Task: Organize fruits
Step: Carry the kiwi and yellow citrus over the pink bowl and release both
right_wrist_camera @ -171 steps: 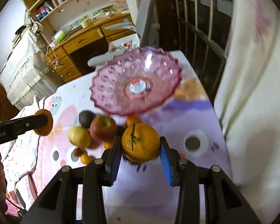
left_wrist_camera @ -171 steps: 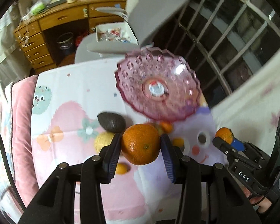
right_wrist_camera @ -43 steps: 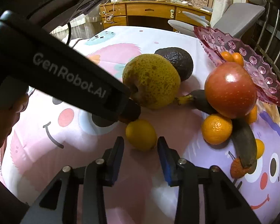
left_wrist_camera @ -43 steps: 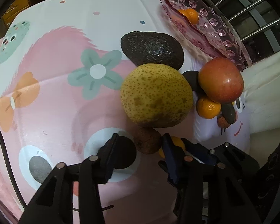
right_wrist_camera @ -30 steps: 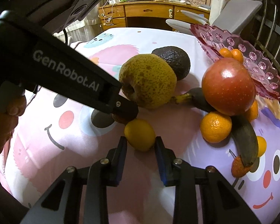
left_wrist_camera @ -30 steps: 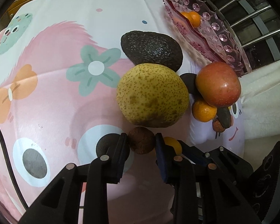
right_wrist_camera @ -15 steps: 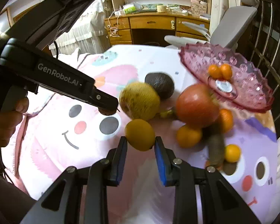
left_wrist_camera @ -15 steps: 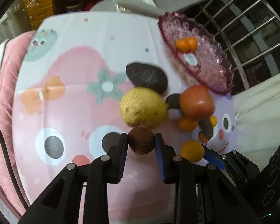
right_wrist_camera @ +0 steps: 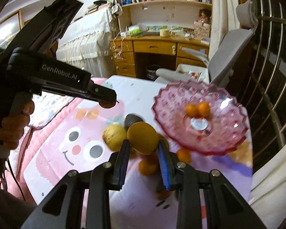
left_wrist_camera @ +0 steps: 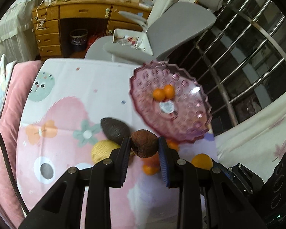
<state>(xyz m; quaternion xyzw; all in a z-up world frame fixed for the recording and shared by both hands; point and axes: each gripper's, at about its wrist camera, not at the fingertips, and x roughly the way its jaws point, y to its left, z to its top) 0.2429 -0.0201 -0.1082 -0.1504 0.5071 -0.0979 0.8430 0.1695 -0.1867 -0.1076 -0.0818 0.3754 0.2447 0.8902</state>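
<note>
My left gripper (left_wrist_camera: 144, 148) is shut on a small brown fruit (left_wrist_camera: 144, 143) and holds it above the table, near the pink glass plate (left_wrist_camera: 192, 126). Two small oranges (left_wrist_camera: 163, 92) lie on the plate. My right gripper (right_wrist_camera: 143, 147) is shut on a yellow-orange fruit (right_wrist_camera: 143, 140), also lifted, left of the plate (right_wrist_camera: 226, 143) in the right wrist view. Below lie a dark avocado (left_wrist_camera: 113, 128), a yellow pear (left_wrist_camera: 101, 150) and small oranges (right_wrist_camera: 184, 155). The left gripper (right_wrist_camera: 106, 104) also shows in the right wrist view.
The table has a pink cartoon cloth (left_wrist_camera: 66, 114). A grey office chair (left_wrist_camera: 162, 32) stands behind the table, a wooden desk (left_wrist_camera: 76, 22) beyond it. Metal window bars (left_wrist_camera: 247, 47) run along the right, with a white curtain (left_wrist_camera: 257, 133) near the table edge.
Both grippers closed on their small fruits, lifted them off the cloth and rose away from the pile toward the plate. The plate now holds two oranges.
</note>
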